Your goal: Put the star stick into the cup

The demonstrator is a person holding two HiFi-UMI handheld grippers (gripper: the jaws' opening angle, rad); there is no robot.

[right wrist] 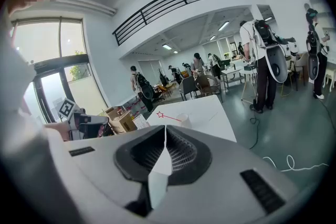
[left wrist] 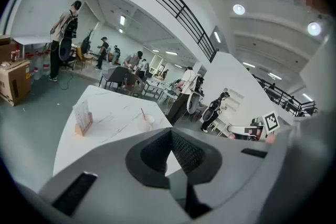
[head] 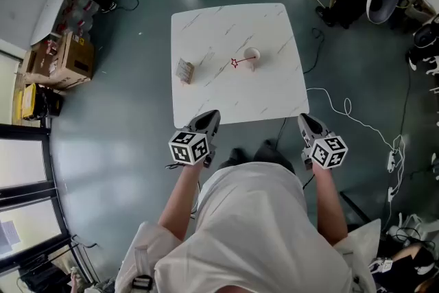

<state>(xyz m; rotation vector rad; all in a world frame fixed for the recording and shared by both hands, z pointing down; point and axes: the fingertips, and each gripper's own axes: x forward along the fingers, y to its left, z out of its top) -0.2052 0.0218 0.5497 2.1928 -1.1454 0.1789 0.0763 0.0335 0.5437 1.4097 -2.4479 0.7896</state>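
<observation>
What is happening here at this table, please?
A person stands at the near edge of a white table with a gripper in each hand. The left gripper and the right gripper are both shut and empty, well short of the things on the table. Further in, the star stick appears to sit in the cup already, its star end leaning out. A small card stand stands apart from them.

Bright ceiling lamps (left wrist: 239,9), soft shadows (gripper views' edges warp, darken).
</observation>
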